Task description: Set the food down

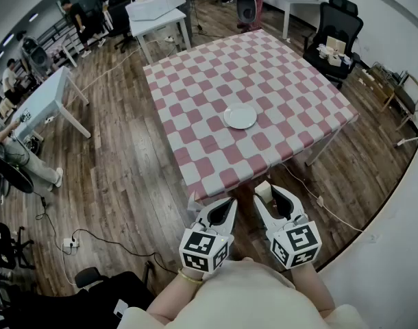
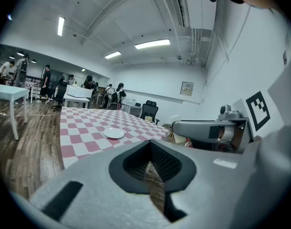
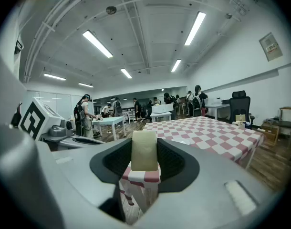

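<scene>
1. Tongs on the right point(image 3: 144, 165) grip the pale food point(image 3: 144, 147), just short of the worktop point(image 1: 195, 108); opening now would likely drop it on the floor point(image 1: 127, 177).
2. Plate point(image 1: 240, 116) sits well ahead; a rushed reach could miss it.
3. Left tongs point(image 2: 150, 166), closed and empty, offer no catch.

Food point(image 1: 263, 191) half behind fingers point(image 1: 286, 200)

- Tablecloth point(image 1: 250, 81) ahead of the right gripper point(image 1: 266, 188): red-and-white checks.
- Plate point(image 1: 240, 116) on it: plain white.
- Food point(image 3: 144, 154) between its jaws: pale cream.
- Floor point(image 1: 127, 163) below: brown wood grain.
</scene>
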### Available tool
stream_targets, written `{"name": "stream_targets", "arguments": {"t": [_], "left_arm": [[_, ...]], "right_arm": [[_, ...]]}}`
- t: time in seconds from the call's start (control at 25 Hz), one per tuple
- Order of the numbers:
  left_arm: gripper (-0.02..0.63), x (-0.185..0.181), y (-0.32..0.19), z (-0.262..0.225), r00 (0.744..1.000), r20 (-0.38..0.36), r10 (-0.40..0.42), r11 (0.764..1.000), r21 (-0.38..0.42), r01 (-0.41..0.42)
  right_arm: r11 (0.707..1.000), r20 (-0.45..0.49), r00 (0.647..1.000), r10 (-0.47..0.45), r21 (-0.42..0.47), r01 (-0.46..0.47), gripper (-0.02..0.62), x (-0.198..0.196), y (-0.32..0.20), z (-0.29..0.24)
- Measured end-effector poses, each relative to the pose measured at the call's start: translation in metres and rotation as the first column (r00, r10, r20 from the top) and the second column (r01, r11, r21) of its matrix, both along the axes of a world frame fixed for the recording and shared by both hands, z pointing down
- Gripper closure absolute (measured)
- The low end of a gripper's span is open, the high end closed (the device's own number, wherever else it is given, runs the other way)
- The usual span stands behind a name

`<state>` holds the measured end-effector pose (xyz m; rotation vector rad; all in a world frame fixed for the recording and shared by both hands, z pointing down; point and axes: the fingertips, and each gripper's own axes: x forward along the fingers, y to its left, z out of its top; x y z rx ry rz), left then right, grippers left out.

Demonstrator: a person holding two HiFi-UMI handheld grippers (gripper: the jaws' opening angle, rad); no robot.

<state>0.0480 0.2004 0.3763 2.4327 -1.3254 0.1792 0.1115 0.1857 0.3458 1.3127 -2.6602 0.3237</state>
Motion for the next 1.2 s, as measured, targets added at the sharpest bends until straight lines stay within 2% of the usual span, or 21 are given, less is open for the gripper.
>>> {"name": "stream_targets", "arguments": {"t": [0.2, 0.84, 1.2], "left_arm": [[0.606, 0.001, 0.013, -0.003, 1.000, -0.001, 0.003, 1.000, 0.002, -0.003], [0.606, -0.002, 0.027, 0.001, 0.997, -0.024, -0.076, 0.997, -0.003, 0.076], [0.606, -0.001, 0.039, -0.002, 0.992, -0.045, -0.119, 0.993, -0.005, 0.119]], "right_arm": [[1.000, 0.000, 1.000, 0.000, 0.006, 0.000, 0.423, 0.002, 0.014, -0.002], [0.995, 0.010, 0.995, -0.099, 0.023, 0.099, 0.423, -0.006, 0.033, -0.009], [0.993, -0.007, 0.993, -0.119, 0.019, 0.119, 0.423, -0.006, 0.043, -0.007]]}}
